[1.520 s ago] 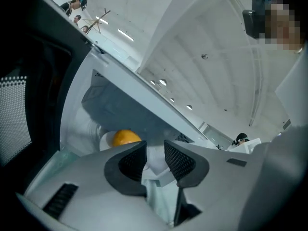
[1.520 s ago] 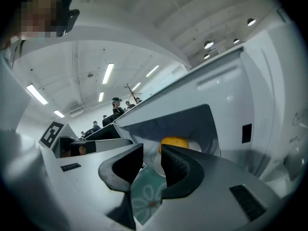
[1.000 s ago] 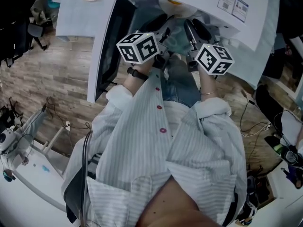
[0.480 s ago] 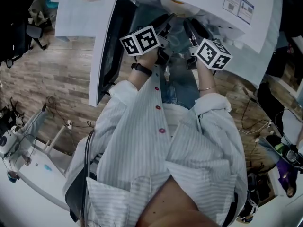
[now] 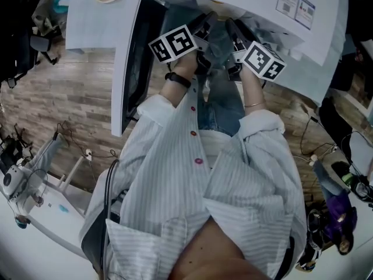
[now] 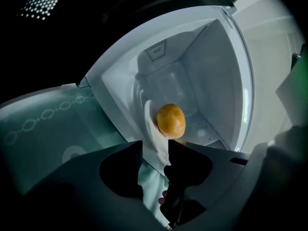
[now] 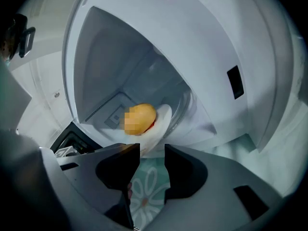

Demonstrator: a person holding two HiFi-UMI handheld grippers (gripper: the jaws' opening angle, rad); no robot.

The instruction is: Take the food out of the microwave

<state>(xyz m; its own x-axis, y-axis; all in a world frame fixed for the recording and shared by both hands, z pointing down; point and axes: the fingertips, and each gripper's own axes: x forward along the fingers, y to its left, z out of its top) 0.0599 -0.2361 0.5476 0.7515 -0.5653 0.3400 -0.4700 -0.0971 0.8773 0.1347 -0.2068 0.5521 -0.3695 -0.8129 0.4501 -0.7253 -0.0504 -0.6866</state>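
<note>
- Now, my jaws have just been opening: left gripper [image 6: 155,149] and right gripper [image 7: 152,150] both stand wide, with the plate [image 6: 150,124] rim in each gap, unpinched.
- Both have sunk toward the opening since a second ago, so I judge the grasp comes next.
- The bun [image 6: 171,120] sits on that plate, inside the microwave [image 6: 211,71].
- My head view hides the food, and I can't tell whether my pads touch the rim.

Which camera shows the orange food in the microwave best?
The left gripper view: the orange food sits sharp and whole on its white plate. The right gripper view shows it partly blurred; the head view doesn't show it.
</note>
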